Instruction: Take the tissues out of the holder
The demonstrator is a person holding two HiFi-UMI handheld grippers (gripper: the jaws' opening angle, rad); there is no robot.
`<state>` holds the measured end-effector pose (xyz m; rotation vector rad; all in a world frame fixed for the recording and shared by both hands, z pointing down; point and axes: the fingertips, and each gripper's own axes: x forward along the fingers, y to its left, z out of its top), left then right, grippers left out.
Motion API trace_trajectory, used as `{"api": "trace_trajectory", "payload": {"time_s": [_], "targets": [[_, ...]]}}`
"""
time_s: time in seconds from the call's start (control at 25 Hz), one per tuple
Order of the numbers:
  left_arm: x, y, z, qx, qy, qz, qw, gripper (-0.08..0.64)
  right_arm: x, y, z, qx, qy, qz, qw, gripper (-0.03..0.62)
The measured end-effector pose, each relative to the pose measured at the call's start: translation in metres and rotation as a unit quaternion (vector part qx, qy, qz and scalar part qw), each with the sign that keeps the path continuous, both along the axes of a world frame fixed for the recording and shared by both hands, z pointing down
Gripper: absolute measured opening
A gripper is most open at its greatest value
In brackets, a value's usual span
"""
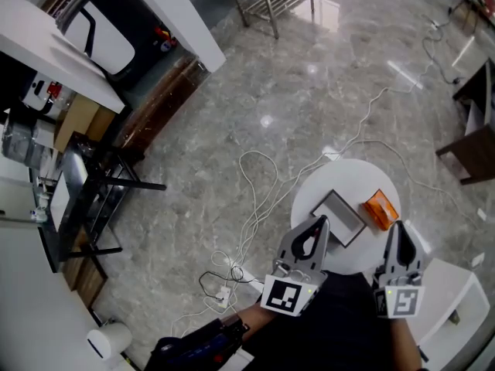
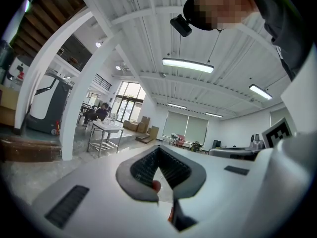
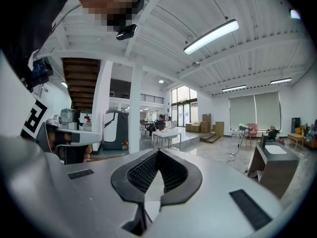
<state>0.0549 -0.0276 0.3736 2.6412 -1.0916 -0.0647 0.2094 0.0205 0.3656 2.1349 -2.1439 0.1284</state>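
1. Lying flat on the round white desk, the grey-rimmed holder shows white inside, with an orange packet just beside it.
2. The left gripper hovers by the holder's near corner, fingers pressed together with nothing between them.
3. The right gripper hangs near the orange packet, fingers likewise closed and empty.
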Motion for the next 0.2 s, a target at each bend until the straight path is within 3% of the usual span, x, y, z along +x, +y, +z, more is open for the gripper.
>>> {"api": "trace_trajectory", "payload": {"time_s": [0.2], "targets": [[-0.0094, -0.0035, -0.0048, 0.005, 0.006, -0.014, 0.9999, 0.0, -0.0018, -0.0017, 0.0028, -0.006, 0.014, -0.002, 1.0, 0.008]]}}
